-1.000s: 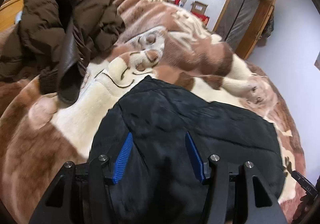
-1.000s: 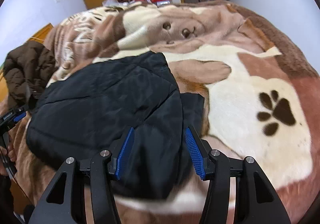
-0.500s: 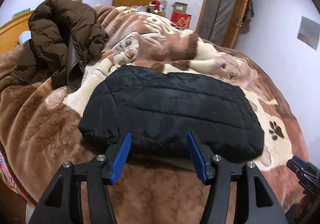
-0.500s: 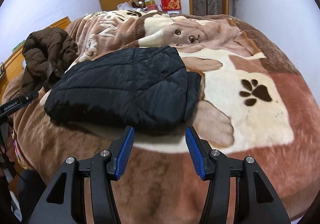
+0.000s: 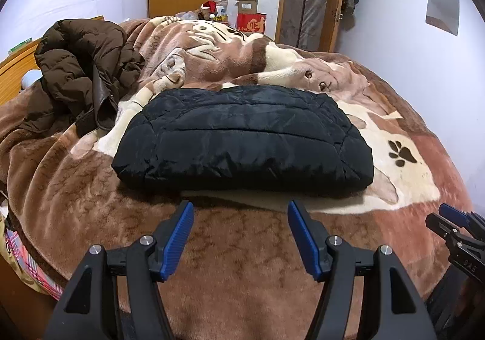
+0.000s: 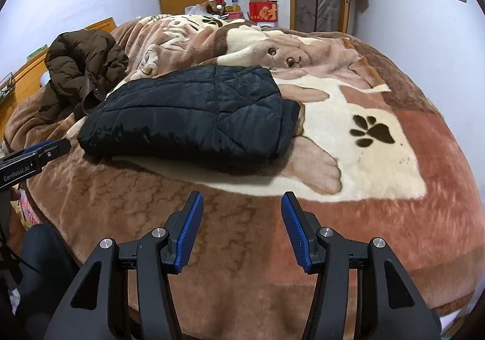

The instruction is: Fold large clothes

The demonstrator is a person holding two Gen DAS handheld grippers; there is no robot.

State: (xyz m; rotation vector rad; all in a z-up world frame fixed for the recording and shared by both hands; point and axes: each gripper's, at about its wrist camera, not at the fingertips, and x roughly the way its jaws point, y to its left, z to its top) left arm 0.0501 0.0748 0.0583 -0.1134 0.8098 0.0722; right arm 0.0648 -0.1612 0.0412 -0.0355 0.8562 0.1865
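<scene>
A black quilted jacket (image 5: 242, 139) lies folded into a compact rectangle on the bed; it also shows in the right wrist view (image 6: 194, 118). My left gripper (image 5: 239, 212) is open and empty, held above the blanket just short of the jacket's near edge. My right gripper (image 6: 239, 203) is open and empty, also clear of the jacket, nearer its right end. Each gripper shows at the edge of the other's view: the right one (image 5: 454, 227) and the left one (image 6: 33, 155).
A crumpled brown puffer jacket (image 5: 81, 70) lies at the bed's left side. A brown and cream plush blanket (image 5: 394, 158) with a paw print covers the bed. Boxes (image 5: 251, 21), a wardrobe and a door stand behind.
Both grippers have pulled back and up from the black jacket, which now lies folded and untouched ahead of them. Both stayed open.
</scene>
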